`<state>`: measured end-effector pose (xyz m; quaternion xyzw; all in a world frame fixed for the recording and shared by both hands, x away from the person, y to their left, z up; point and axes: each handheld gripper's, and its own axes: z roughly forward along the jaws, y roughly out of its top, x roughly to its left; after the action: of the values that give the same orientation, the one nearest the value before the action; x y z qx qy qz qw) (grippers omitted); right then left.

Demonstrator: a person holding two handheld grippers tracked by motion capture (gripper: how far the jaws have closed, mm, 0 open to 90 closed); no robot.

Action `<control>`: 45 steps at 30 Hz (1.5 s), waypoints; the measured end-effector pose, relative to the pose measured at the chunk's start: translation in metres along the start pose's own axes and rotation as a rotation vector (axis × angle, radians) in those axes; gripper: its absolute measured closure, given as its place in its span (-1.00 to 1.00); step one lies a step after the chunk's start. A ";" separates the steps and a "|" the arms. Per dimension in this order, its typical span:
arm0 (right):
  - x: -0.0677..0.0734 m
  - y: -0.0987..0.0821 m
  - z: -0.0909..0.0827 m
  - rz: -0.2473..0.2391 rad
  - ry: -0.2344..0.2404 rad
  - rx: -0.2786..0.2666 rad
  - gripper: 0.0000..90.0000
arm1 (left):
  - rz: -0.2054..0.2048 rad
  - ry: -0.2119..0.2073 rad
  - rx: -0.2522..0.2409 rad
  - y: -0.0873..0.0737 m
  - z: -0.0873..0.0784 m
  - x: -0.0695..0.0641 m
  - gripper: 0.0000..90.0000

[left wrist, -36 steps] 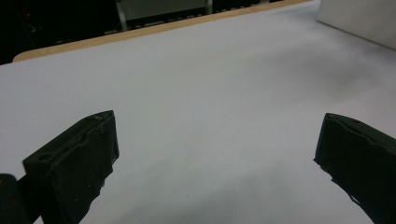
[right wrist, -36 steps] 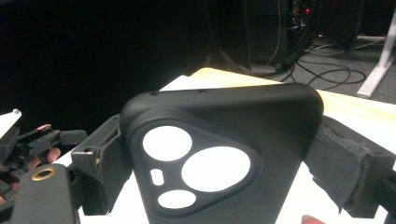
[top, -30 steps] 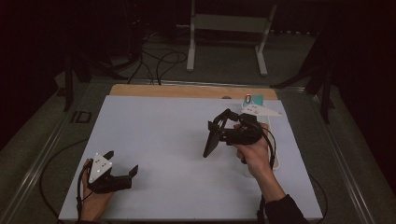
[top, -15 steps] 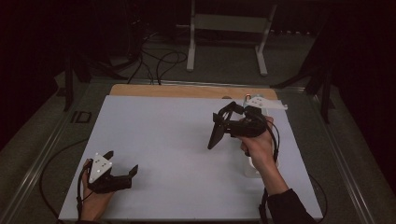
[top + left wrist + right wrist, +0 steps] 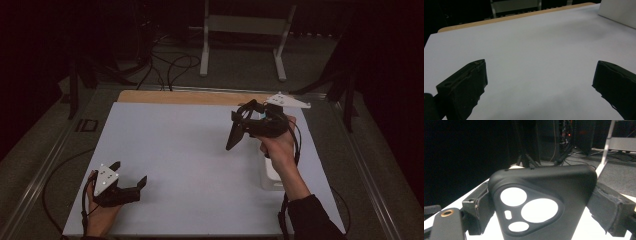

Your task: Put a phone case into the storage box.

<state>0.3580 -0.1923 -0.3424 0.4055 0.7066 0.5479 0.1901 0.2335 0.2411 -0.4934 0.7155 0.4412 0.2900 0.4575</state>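
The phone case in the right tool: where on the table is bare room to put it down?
The white mat is bare across its whole middle, from the left tool at the near left corner up to the wooden edge. The right side is tighter: the white box lies under the right hand, which holds the phone case in the right tool.

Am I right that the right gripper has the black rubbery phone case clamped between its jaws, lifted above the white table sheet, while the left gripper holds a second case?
Not quite. The left gripper holds nothing: the left gripper view shows its jaws wide apart over the bare white table sheet. The rest stands: the right gripper clamps the black rubbery phone case, lifted above the sheet.
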 end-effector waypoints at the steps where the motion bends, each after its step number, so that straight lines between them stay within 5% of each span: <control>1: 0.000 0.000 0.000 0.000 0.000 0.000 -0.69 | 0.000 0.000 0.000 0.000 0.000 0.000 -1.00; 45: -0.045 0.023 -0.003 0.038 -0.153 -0.044 -0.69 | -0.008 0.019 -0.005 0.000 0.000 0.000 -1.00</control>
<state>0.3914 -0.2280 -0.3281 0.4551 0.6699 0.5344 0.2421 0.2330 0.2412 -0.4934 0.7099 0.4474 0.2960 0.4563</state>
